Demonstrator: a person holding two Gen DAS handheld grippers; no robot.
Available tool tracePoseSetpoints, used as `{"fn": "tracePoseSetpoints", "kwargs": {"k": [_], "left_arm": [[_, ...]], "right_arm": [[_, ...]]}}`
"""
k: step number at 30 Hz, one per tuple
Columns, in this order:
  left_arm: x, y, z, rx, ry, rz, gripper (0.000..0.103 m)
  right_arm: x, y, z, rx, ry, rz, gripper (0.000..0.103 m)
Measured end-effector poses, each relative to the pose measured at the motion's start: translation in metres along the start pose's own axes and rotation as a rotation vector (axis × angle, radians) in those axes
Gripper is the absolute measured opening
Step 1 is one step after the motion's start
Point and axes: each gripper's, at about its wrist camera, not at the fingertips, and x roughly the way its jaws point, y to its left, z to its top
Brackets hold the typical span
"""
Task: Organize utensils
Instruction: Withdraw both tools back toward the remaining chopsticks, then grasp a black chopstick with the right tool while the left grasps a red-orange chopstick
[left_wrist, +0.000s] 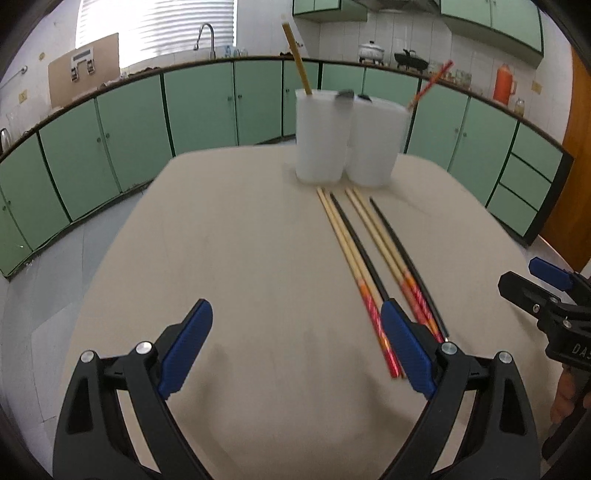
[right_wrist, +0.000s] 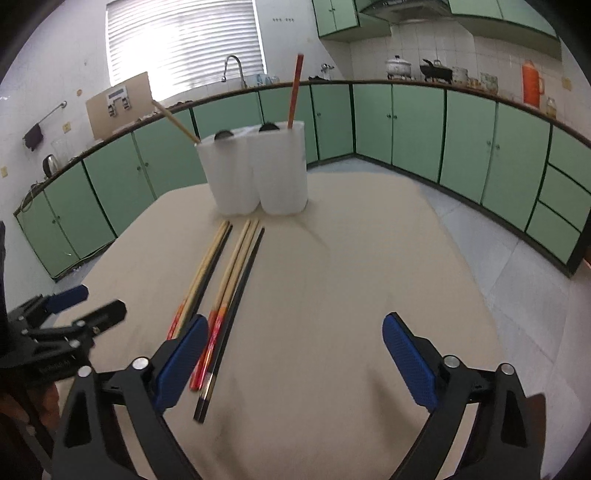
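Both grippers are spread wide with nothing in them: left gripper (left_wrist: 295, 347) and right gripper (right_wrist: 291, 358) hover over the beige table (left_wrist: 240, 240). Loose chopsticks (right_wrist: 229, 291) lie between them, near two white holders (right_wrist: 258, 170), each with one chopstick inside

Backlit window (right_wrist: 184, 40) glare, motion blur, fisheye warp.

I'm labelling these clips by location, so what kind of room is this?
Most likely a home kitchen: green cabinets run under a counter with a sink tap, and pots sit against a tiled wall.
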Motion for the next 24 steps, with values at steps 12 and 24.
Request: {"fn": "tracePoseSetpoints", "kwargs": {"k": [12, 24], "left_arm": [[0.003, -0.004, -0.020, 0.007, 0.045, 0.023, 0.082], [0.003, -0.014, -0.023, 0.030, 0.070, -0.048, 0.082]], "right_arm": [[0.010, 0.037, -0.029, -0.076, 0.120, 0.096, 0.041], [0.012, 0.048, -0.037, -0.161, 0.144, 0.053, 0.029]]}}
